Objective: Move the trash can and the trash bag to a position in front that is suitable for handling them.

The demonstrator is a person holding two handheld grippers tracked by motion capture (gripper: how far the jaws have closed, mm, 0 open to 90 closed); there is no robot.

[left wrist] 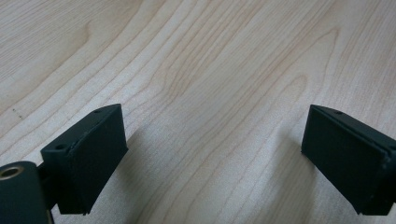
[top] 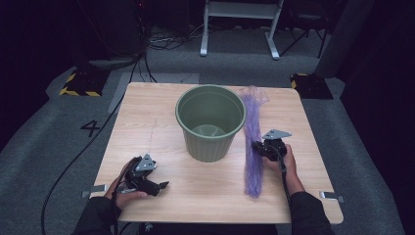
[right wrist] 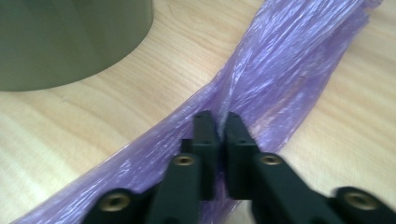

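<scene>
At the centre of the high view a green plastic bin (top: 210,122) stands upright on the wooden table (top: 147,117), open at the top. Just right of it a purple plastic bag (top: 253,142), bunched into a long strip, lies from the table's upper right toward the lower right. The right gripper (top: 256,146), right of centre, has its jaws pinched together on a fold of that bag. The left gripper (top: 164,185), at lower left, rests on bare wood with jaws wide apart.
</scene>
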